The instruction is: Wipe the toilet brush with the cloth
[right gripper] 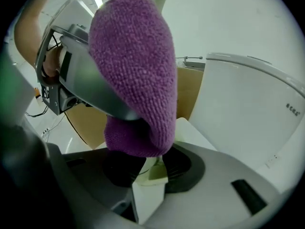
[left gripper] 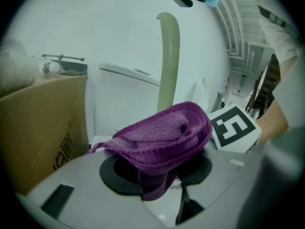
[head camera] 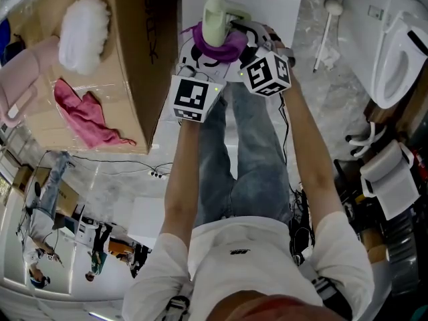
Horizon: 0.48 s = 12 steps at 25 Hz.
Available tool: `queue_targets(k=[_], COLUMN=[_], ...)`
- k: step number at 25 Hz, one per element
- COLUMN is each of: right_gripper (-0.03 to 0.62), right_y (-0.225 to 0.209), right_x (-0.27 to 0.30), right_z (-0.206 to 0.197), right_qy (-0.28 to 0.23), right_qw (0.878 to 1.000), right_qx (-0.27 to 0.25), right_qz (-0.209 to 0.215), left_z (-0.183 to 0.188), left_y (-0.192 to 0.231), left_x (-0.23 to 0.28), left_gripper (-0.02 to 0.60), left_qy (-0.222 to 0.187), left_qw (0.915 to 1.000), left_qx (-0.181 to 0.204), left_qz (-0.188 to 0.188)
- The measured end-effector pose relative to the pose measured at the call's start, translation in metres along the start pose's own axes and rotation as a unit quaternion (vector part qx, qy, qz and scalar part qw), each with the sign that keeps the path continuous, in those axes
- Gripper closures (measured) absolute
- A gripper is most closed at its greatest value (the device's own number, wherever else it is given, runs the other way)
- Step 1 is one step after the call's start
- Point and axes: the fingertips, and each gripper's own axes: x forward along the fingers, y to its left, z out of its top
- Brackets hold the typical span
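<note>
Scene: a person point(head camera: 247, 246) seen from above, standing on a pale marbled floor point(head camera: 120, 179), both arms reaching forward.
Brush point(head camera: 215, 17): pale green handle, upright, its rounded top toward the camera; it stands ahead of the person's legs, between the box and the toilet.
Cloth point(head camera: 221, 47): purple, bunched against the handle just below its top and touching it; whether it wraps all the way round is not clear.
Left gripper point(left gripper: 157, 178): fingers clenched on the cloth. One fold runs down between them and the rest is mounded above, with the handle rising just behind.
Right gripper point(right gripper: 150, 166): fingers spread apart. A pale green piece, likely the lower handle, sits between them, and the pads seem not to press on it. The cloth hangs just above and in front.
Box point(head camera: 137, 59): brown cardboard, just left of the grippers.
On the box: a pink rag point(head camera: 83, 116), crumpled, and a white fluffy bundle point(head camera: 83, 32) near it.
Toilet point(head camera: 391, 52): white, at the far right, well apart from the grippers.
White tool point(head camera: 326, 29): long-handled, lying on the floor between the brush and the toilet.
</note>
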Motion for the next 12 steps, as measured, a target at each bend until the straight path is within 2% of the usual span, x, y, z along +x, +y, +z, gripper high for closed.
queue_targets(k=[8, 12], right_gripper=[0.505, 0.511], right_y=[-0.002, -0.003], right_x=[0.002, 0.002], right_z=[-0.004, -0.005], right_qy=[-0.017, -0.019], right_qw=[1.0, 1.0], right_qx=[0.01, 0.0], right_qz=[-0.001, -0.006], left_z=[-0.009, -0.008], left_y=[0.003, 0.004], left_x=[0.023, 0.028], left_gripper=[0.397, 0.437], left_qy=[0.001, 0.006], left_qw=[1.0, 0.9998], left_qx=[-0.007, 0.012], left_qz=[0.004, 0.013])
